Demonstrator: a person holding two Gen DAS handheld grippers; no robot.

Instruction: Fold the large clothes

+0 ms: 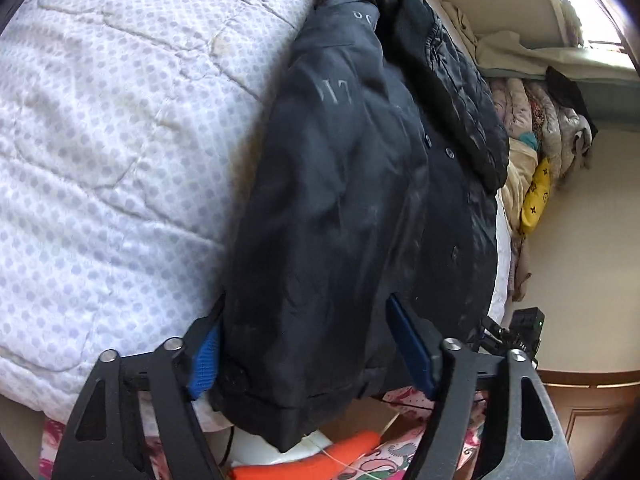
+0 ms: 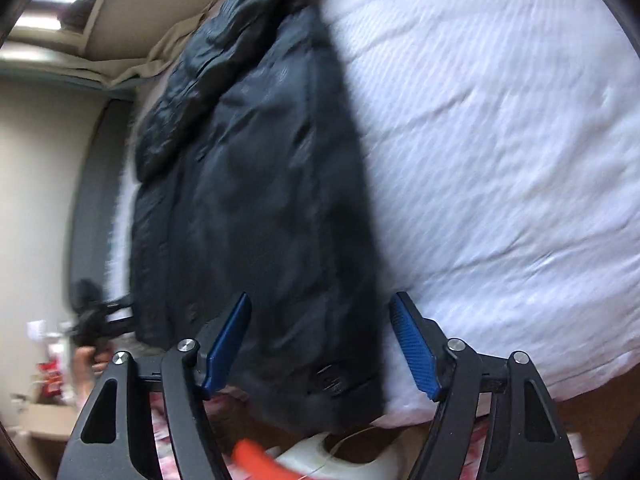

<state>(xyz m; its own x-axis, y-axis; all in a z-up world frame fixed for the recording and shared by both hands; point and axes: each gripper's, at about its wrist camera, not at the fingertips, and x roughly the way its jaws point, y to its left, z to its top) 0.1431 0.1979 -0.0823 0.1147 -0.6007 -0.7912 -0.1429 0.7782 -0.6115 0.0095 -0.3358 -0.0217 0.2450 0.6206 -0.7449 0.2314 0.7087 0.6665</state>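
Left wrist view: the left gripper [image 1: 304, 344], jaws partly open, straddles the hem of the dark jacket [image 1: 360, 184] at the bed's near edge; its pads do not visibly pinch the cloth. Right wrist view, blurred: the right gripper [image 2: 320, 344], likewise partly open, brackets the same hem; any contact cannot be told. The jacket lies lengthwise along the quilt [image 1: 112, 140], one sleeve folded across it, collar toward the far edge. Risk: jaws closing on a single layer, so the slick fabric slides and the fold skews.
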